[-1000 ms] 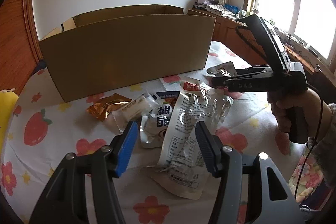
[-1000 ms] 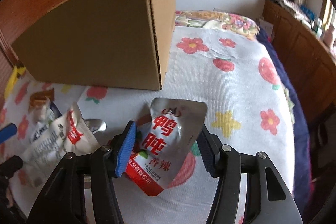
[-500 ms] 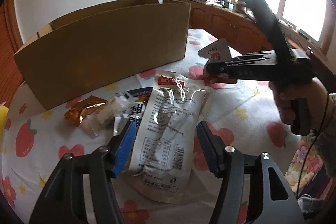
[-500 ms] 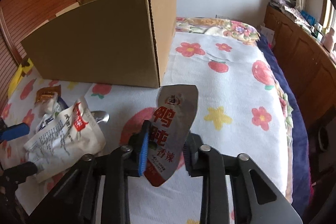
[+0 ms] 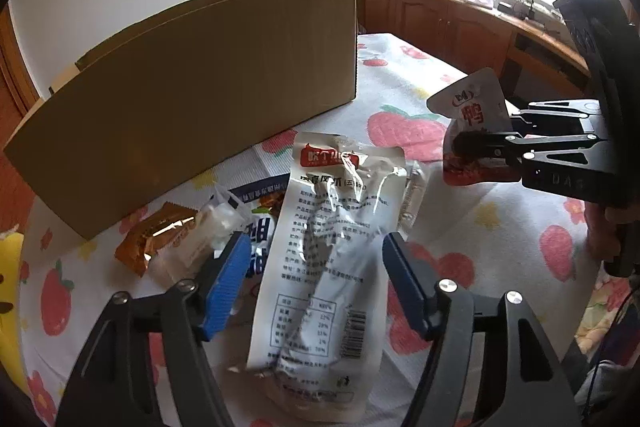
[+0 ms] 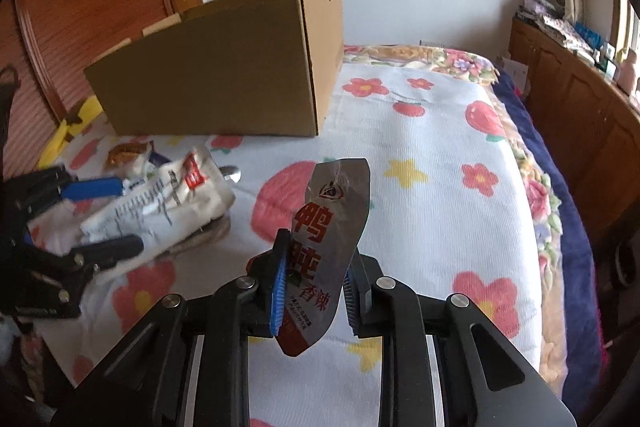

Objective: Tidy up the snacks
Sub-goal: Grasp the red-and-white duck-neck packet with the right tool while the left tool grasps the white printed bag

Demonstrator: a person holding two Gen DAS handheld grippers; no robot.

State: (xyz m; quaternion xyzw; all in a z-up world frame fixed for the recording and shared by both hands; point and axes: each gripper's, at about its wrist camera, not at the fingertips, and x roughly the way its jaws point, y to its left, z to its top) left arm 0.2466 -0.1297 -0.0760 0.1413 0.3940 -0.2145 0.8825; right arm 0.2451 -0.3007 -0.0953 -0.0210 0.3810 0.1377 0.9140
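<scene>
The right hand-held gripper (image 6: 314, 301) is clamped tight on a silver-and-red snack pouch (image 6: 328, 239), which stands up between its blue pads, lifted clear of the bed (image 6: 440, 155). In the left wrist view the same pouch (image 5: 472, 115) hangs in the black jaws out to the right, with part of the person's hand (image 5: 600, 235) on the grip below.

The left hand-held gripper (image 5: 316, 287) holds nothing — its jaws are opening, straddling a long white vacuum-sealed packet (image 5: 332, 247) that lies flat on the strawberry-and-flower bedspread without the pads pressing it. Just left of that packet sits a small heap: a pale wrapped snack (image 5: 200, 239), a blue-and-white packet (image 5: 260, 227) and a bronze foil wrapper (image 5: 156, 239), touching one another.

Beyond the heap stands an open cardboard box (image 5: 192, 99) — its long side faces the snacks. Farther back are wooden cabinets (image 5: 440, 23) under a bright window, their tops cluttered.
</scene>
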